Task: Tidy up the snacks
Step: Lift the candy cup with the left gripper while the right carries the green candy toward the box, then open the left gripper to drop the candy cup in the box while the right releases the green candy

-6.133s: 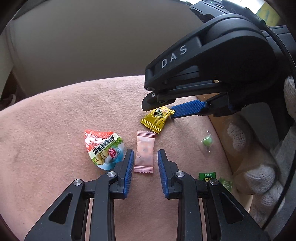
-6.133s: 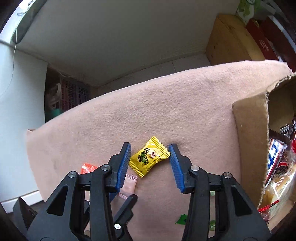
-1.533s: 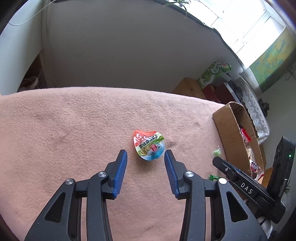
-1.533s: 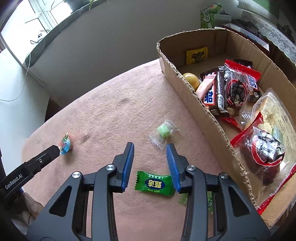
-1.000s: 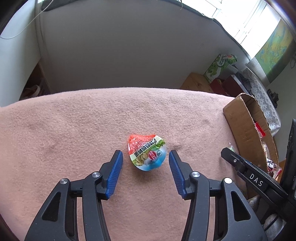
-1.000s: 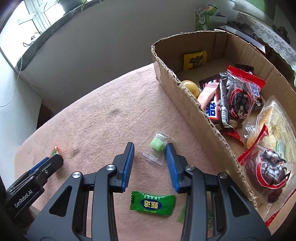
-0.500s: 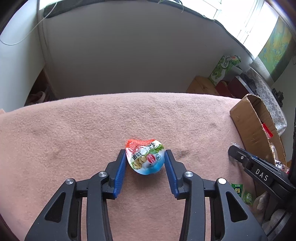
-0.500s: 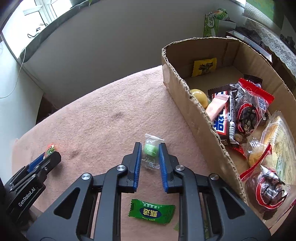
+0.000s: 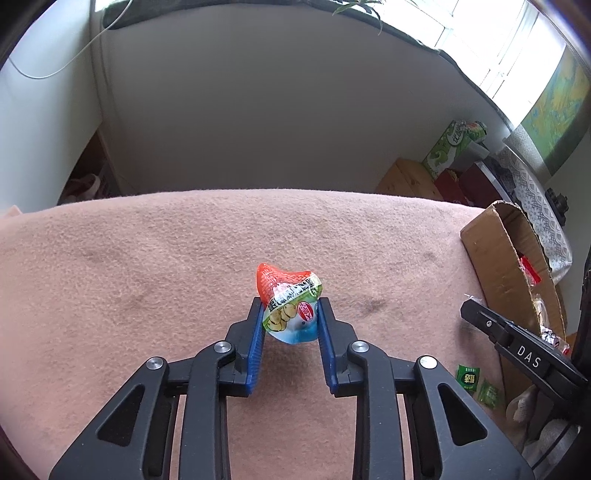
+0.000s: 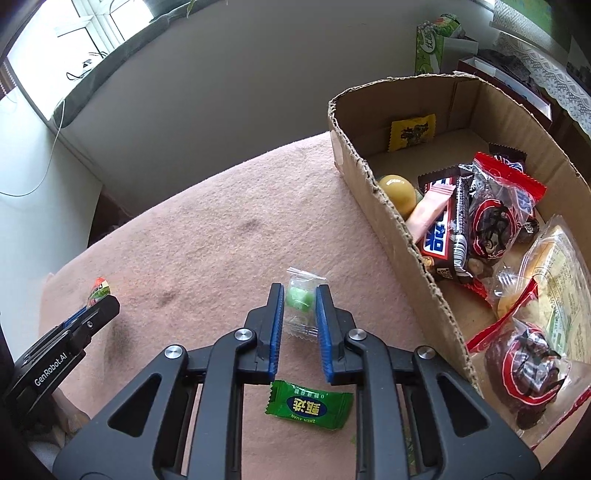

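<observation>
Though clamped, clear-wrapped green candy (image 10: 300, 298).

So the right gripper (image 10: 300, 306) has clamped onto the clear-wrapped green candy (image 10: 300, 300) on the pink tabletop (image 10: 221, 240). A green sweet (image 10: 308, 405) lies just under it, and the cardboard box (image 10: 388, 214) of snacks sits right beside.

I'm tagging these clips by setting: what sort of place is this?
Probably a room in a home. A table draped in a fuzzy pink blanket holds an open brown cardboard box of packaged snacks, under a bright window, with household boxes stacked by the white wall, including a green printed carton.
</observation>
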`<control>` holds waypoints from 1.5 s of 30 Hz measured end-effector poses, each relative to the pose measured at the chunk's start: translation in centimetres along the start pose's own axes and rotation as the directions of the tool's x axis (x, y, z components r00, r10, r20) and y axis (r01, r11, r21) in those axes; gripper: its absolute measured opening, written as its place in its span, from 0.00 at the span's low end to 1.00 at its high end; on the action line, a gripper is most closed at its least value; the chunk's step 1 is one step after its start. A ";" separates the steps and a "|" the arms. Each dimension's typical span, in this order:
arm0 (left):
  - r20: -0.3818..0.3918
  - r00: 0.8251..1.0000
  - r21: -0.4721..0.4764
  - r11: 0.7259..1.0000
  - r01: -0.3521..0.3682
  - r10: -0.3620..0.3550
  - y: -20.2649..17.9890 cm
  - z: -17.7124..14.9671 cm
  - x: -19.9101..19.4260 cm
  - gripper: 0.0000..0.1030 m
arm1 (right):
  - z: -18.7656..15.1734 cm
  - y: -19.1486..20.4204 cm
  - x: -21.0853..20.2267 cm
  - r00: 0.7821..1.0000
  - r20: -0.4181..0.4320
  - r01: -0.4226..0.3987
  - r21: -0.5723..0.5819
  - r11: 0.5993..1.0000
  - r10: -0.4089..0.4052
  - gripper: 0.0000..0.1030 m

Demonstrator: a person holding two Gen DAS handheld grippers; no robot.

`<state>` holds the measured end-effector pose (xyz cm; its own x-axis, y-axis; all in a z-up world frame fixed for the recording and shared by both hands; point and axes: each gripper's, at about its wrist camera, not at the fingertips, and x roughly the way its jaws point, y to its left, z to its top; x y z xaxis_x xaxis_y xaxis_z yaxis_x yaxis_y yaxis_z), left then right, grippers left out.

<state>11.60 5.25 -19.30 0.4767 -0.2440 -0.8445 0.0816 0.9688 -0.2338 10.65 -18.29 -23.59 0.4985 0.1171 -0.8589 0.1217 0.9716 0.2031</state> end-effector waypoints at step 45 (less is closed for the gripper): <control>-0.063 0.970 0.306 0.920 0.244 -0.236 -22.4 1.6 -1.1 0.24 | 1.7 -17.6 -14.1 0.987 0.129 0.086 0.079 0.993 -0.095 0.17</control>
<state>10.63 -16.14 -12.32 0.3879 -0.4680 -0.7941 0.4593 0.8451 -0.2737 2.95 -37.38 -14.26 0.5913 -0.0037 -0.8065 0.2313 0.9588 0.1651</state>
